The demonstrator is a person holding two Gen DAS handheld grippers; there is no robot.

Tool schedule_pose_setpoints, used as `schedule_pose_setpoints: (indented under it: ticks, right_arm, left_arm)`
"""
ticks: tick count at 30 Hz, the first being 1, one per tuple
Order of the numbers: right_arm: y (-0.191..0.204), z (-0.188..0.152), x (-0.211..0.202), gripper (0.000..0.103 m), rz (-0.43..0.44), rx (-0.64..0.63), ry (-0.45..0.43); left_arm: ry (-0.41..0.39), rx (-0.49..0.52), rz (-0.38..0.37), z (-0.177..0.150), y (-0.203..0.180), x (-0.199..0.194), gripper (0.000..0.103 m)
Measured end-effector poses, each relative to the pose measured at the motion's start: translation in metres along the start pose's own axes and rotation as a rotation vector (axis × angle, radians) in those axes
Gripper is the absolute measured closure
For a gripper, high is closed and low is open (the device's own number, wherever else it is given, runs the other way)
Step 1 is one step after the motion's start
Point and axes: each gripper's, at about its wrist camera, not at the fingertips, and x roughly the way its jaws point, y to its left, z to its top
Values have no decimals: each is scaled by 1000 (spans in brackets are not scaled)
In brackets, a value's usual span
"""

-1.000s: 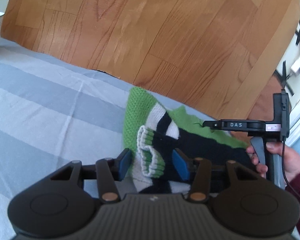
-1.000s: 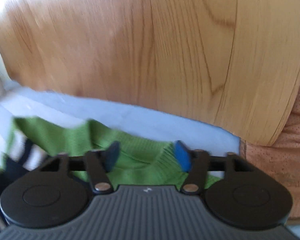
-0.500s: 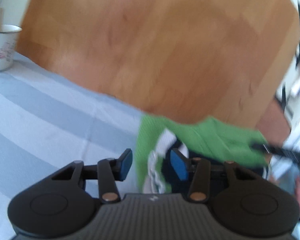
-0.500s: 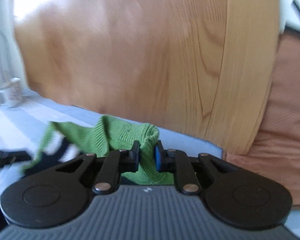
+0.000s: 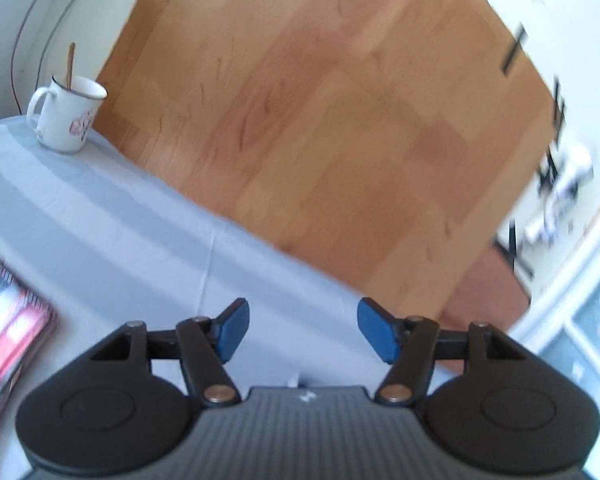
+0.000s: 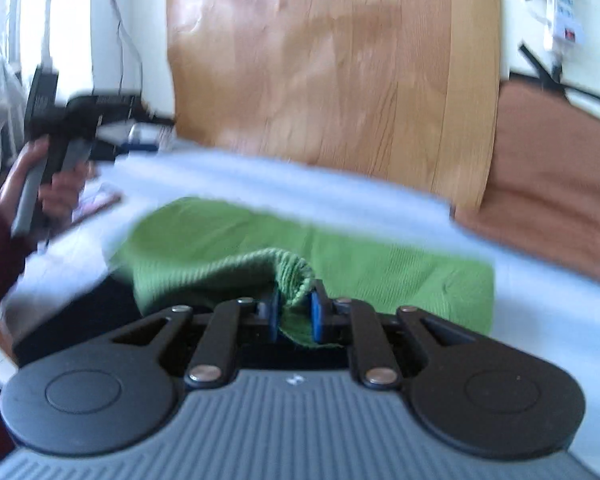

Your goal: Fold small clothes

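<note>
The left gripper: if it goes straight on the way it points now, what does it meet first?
Probably the grey striped cloth on the table. The left gripper is open with nothing between its fingers, and it points slightly downward at bare cloth near the table edge. Depth is unclear, so it might pass over the edge toward the wooden floor.

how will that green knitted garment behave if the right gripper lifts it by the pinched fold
The green knitted garment is probably floppy: it bunches into a soft ridge where the right gripper clamps it. The rest would likely sag and trail. The ribbed knit looks unlikely to slip.
</note>
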Motion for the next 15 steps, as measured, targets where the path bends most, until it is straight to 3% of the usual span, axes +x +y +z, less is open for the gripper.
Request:
schedule_pose_setpoints:
  ticks: [3, 6, 10, 11, 12, 13, 14, 15]
  right_arm:
    - [-9, -14, -1, 61, 13, 48, 39]
    - [-33, -4, -22, 52, 21, 141, -74]
    - [-74, 6, -28, 34, -127, 288, -209]
    - [-84, 9, -20, 33, -175, 308, -212]
    - [-93, 11, -10, 30, -214, 318, -202]
    - [-100, 11, 0, 28, -235, 323, -190]
    - [-107, 13, 15, 28, -248, 327, -166]
    - [-113, 14, 31, 29, -249, 339, -130]
  left_arm:
    - [71, 63, 15, -22, -7, 1, 41]
    - [141, 99, 18, -36, -12, 6, 40]
    - [191, 139, 13, -45, -20, 24, 40]
    - [205, 150, 11, -47, -23, 31, 45]
    - [224, 165, 9, -48, -27, 39, 59]
    - [242, 186, 11, -51, -31, 47, 63]
    - [247, 217, 38, -52, -36, 54, 80]
    - [238, 254, 66, -51, -42, 62, 88]
